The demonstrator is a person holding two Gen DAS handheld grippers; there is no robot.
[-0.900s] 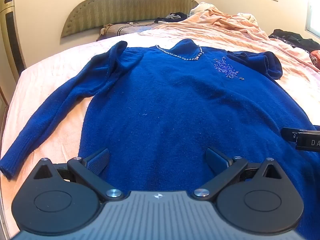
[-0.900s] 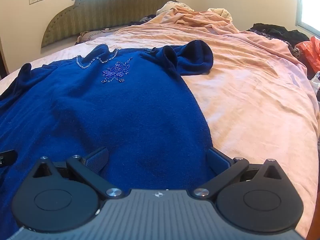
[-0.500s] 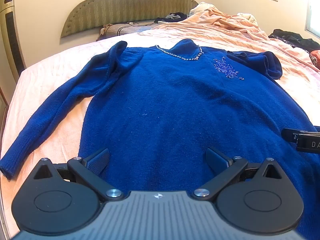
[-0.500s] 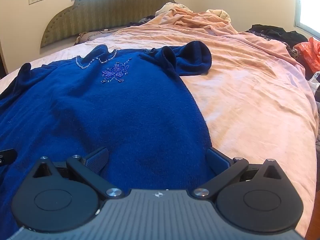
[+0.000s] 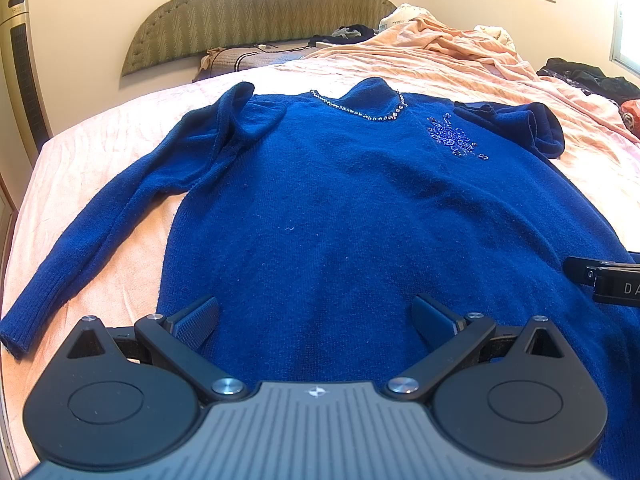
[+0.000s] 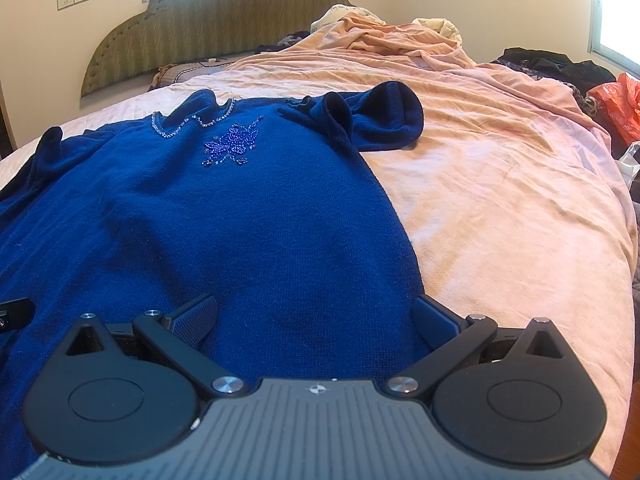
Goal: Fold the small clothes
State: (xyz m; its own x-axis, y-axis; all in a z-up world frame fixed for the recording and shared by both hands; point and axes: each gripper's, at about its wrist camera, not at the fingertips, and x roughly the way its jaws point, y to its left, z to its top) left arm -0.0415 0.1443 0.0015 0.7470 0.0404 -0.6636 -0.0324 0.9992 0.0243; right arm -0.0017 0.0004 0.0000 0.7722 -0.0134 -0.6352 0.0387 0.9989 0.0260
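**Both grippers spread wide over the sweater's hem**

My left gripper (image 5: 316,314) hangs low over the hem end of the blue sweater (image 5: 360,208), jaws wide apart and holding nothing. My right gripper (image 6: 316,314) is level with it, just beside it toward the sweater's right edge, jaws equally wide and empty; its right finger (image 6: 434,320) sits at that edge. Each gripper's tip shows at the margin of the other's view.

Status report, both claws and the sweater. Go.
Left claw open, right claw open, both empty. Blue sweater flat on bed, unfolded. Nothing blocking.
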